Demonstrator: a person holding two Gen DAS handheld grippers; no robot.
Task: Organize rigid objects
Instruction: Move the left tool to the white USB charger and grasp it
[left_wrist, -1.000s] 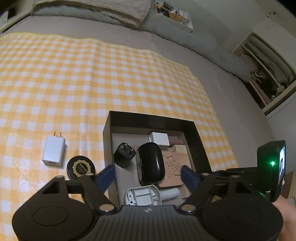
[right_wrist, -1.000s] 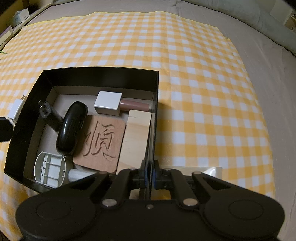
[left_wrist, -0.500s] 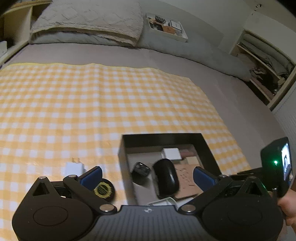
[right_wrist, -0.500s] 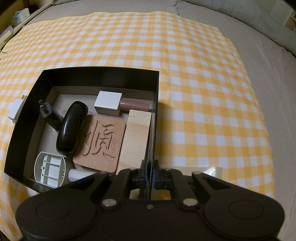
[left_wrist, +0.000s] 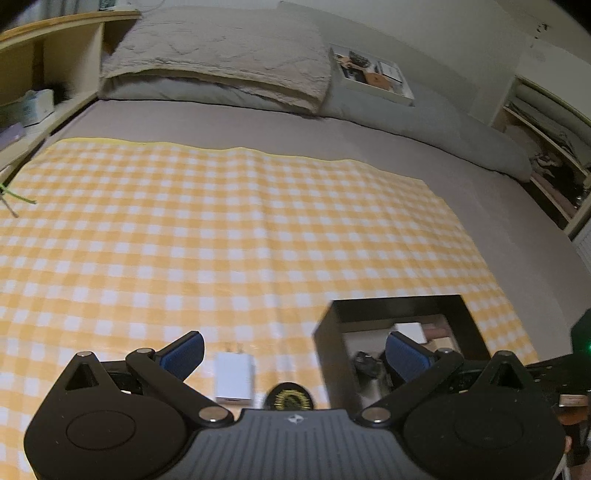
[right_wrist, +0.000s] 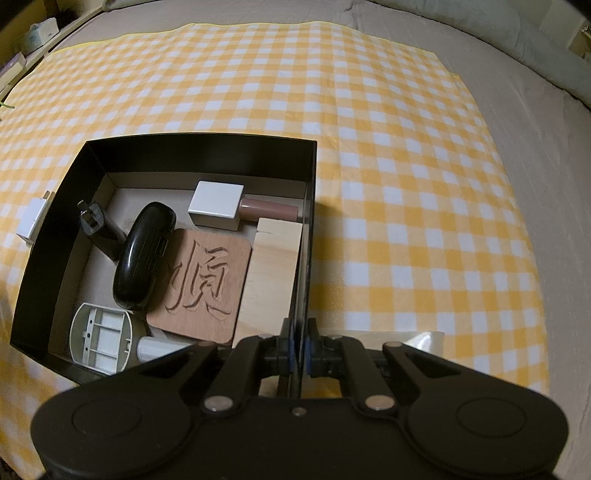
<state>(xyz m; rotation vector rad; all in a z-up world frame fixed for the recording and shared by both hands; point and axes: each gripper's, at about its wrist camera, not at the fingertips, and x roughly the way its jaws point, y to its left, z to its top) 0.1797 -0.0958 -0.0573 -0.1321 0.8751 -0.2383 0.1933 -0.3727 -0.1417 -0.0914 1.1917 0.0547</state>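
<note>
The black box (right_wrist: 199, 151) sits in the centre-left of the right wrist view, on the yellow-white checked cloth (right_wrist: 406, 147). Inside, along the far wall, lies a white cube (right_wrist: 216, 203) w/ a brownish-pink tube (right_wrist: 267, 210) touching its right side. Below them a wooden coaster (right_wrist: 201, 280) w/ a carved character lies flat, and a pale wood block (right_wrist: 271, 273) leans beside the right wall. A glossy black case (right_wrist: 142, 254) rests partly on the coaster's left edge; left of it stands a black plug adapter (right_wrist: 92, 221). In the lower left corner of the box is a grey-white plastic piece (right_wrist: 101, 339) w/ ribs, and a white cylinder (right_wrist: 155, 347) just beside it. The right gripper (right_wrist: 297, 347) at the bottom centre is closed tight on the right wall of the box, blue pads on both sides of the thin wall. Outside the box, at its left, a white charger (left_wrist: 234, 376) lies on the cloth, and a round black lid w/ gold print (left_wrist: 290, 397) is near it, partly hidden. The left gripper (left_wrist: 295, 350) is spread wide and holds nothing, above the charger and lid at the bottom of the left wrist view. The cloth covers a grey bed (left_wrist: 258, 129); a pillow (left_wrist: 221, 55) is at the upper centre, a white tray (left_wrist: 373, 74) w/ small things to its right, shelves (left_wrist: 546, 140) at the right edge.
</note>
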